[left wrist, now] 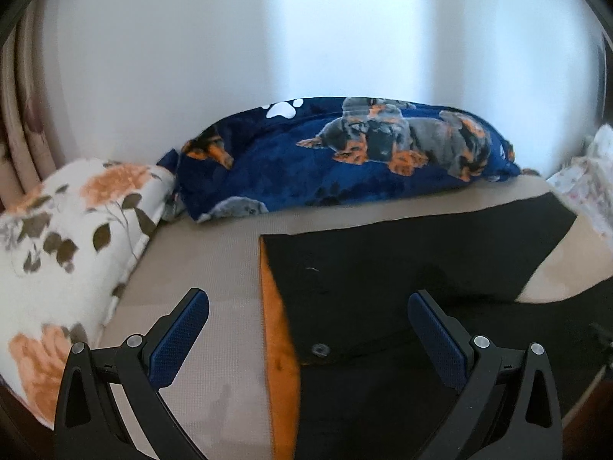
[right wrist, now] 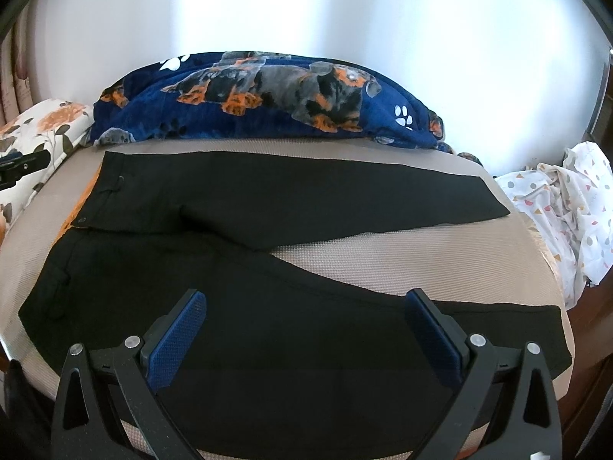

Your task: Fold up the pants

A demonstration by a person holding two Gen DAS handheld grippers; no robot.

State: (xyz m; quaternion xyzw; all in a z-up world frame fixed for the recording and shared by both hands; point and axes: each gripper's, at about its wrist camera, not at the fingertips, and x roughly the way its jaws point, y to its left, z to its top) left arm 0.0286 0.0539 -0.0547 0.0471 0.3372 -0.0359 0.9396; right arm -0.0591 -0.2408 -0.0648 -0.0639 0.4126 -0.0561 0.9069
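Black pants: both legs, right view only.

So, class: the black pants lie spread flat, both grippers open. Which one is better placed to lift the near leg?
Probably the right gripper: it sits over the near leg of the pants. The left gripper faces the waistband.

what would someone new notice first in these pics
Black pants lie spread flat across the tan bed, legs apart in a V, with an orange lining showing at the waist. Behind them, against the white wall, sits a navy dog-print blanket. Both the left gripper and the right gripper hover with jaws wide open, holding nothing.
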